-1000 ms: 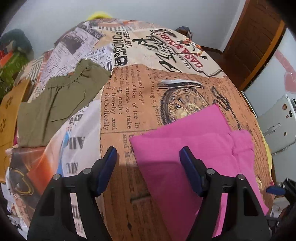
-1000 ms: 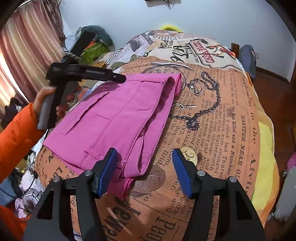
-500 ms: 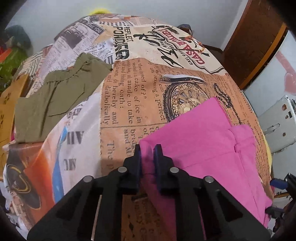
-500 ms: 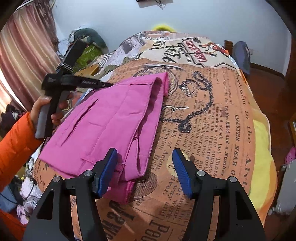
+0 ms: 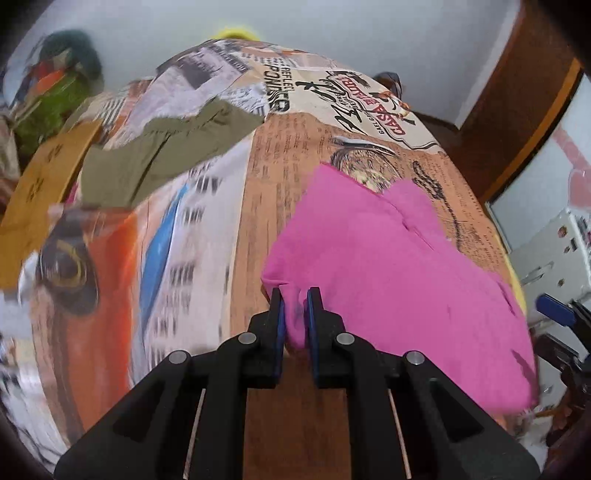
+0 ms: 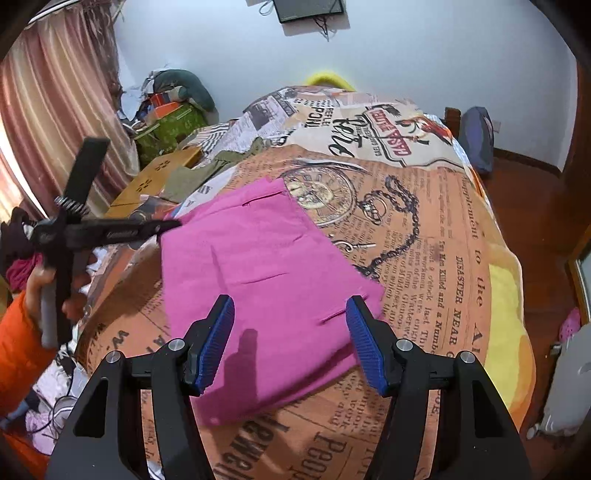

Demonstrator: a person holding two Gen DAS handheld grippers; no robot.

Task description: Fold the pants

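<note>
both views down onto bed [image 5: 280, 206]

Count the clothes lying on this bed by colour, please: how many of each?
Pink pants: 1, a corner pinched in the left tongs.
Olive-green garment: 1, lying apart.
Total: 2

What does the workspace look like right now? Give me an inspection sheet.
Surface: bed under a newspaper-print cover.
Job's things: pink pants lying folded on the cover.
Clutter: olive garment beyond the pants; yellow-brown board at the bed's edge; piled clothes and boxes by the wall.
Grippers: left tool shut on the pants' corner; right tool open above the pants, jaws opening, nothing gripped.
Cables: a wire hangs from a dark wall panel.
Surroundings: curtain, white wall, wooden door.
</note>
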